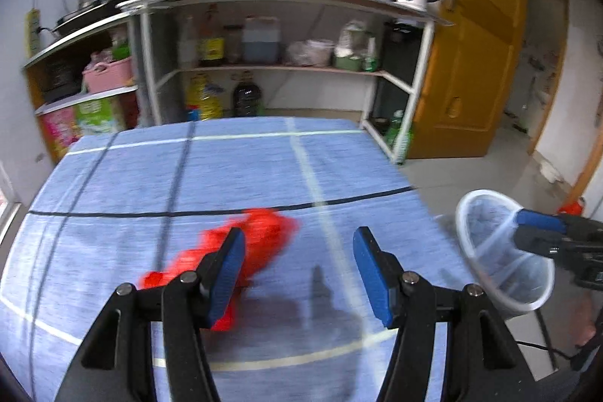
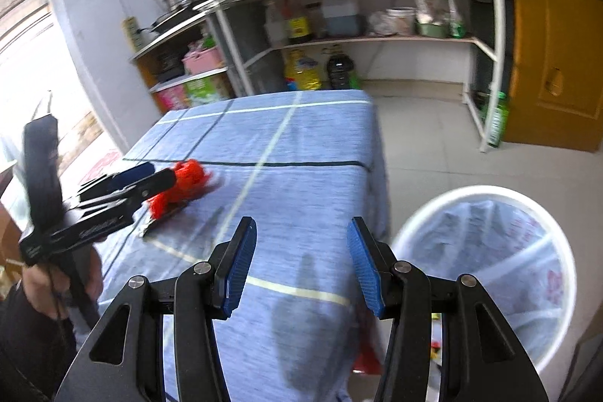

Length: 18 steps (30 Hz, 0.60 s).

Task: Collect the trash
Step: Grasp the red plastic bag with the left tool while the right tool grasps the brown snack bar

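A crumpled red wrapper (image 1: 264, 232) lies on the blue tablecloth (image 1: 226, 172), blurred in the left wrist view. My left gripper (image 1: 299, 240) stands open just above the table; the wrapper sits at its left finger, partly hidden behind it, not between the pads. From the right wrist view the same wrapper (image 2: 186, 181) lies just past the left gripper (image 2: 164, 173), with a silvery strip trailing from it. My right gripper (image 2: 301, 228) is open and empty over the table's near right part. A white bin (image 2: 490, 270) lined with a clear bag stands on the floor beside the table.
A white shelf unit (image 1: 286, 63) with bottles, pans and a kettle stands behind the table. An orange door (image 1: 475, 63) is at the right. Tiled floor (image 2: 422, 145) runs between table, shelf and bin. Something red (image 2: 365, 356) lies low by the table's near corner.
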Each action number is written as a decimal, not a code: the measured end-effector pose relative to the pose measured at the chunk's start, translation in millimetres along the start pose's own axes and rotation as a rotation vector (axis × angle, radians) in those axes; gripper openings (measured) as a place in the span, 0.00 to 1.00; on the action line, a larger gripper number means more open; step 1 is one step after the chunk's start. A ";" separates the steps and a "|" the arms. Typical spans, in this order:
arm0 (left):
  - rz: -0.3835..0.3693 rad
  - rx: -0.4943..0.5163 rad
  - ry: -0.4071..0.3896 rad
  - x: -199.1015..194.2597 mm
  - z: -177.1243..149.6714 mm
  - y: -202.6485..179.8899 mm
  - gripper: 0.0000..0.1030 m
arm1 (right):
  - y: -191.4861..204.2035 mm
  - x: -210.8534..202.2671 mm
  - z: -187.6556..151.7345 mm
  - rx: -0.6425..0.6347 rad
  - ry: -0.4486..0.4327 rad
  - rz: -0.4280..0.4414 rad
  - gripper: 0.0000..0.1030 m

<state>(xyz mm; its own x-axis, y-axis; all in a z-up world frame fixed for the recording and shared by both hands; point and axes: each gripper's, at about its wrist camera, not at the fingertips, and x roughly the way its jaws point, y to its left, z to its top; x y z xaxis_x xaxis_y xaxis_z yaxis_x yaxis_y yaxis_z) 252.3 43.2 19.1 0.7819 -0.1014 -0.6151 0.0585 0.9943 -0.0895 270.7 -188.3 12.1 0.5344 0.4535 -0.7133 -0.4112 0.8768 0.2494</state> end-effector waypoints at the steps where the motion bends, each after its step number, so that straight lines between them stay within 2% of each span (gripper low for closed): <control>1: 0.012 -0.003 0.009 3.1 -1.1 9.1 0.60 | 5.4 3.6 -0.2 -0.009 0.006 0.009 0.50; 7: 0.022 -0.011 0.059 25.5 -7.2 42.4 0.64 | 28.1 25.0 2.2 -0.055 0.042 0.034 0.50; 13: 0.033 0.043 0.111 44.6 -15.8 44.1 0.64 | 37.7 35.1 4.4 -0.074 0.066 0.039 0.50; 14: 0.042 0.049 0.115 45.5 -16.1 43.8 0.63 | 39.1 36.3 4.5 -0.076 0.069 0.040 0.50; 15: 0.050 0.049 0.121 46.8 -16.1 44.6 0.57 | 38.9 36.6 4.8 -0.077 0.071 0.040 0.50; 18: 0.049 0.019 0.119 44.7 -15.1 49.5 0.53 | 40.5 38.3 5.9 -0.075 0.077 0.040 0.50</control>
<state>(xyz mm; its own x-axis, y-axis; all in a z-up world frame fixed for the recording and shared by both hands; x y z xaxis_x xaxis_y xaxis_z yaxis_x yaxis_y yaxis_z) 280.8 87.3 -24.7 0.7052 -0.0550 -0.7069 0.0349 0.9985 -0.0429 278.8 -134.5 -1.3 0.4590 0.4716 -0.7530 -0.4868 0.8425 0.2309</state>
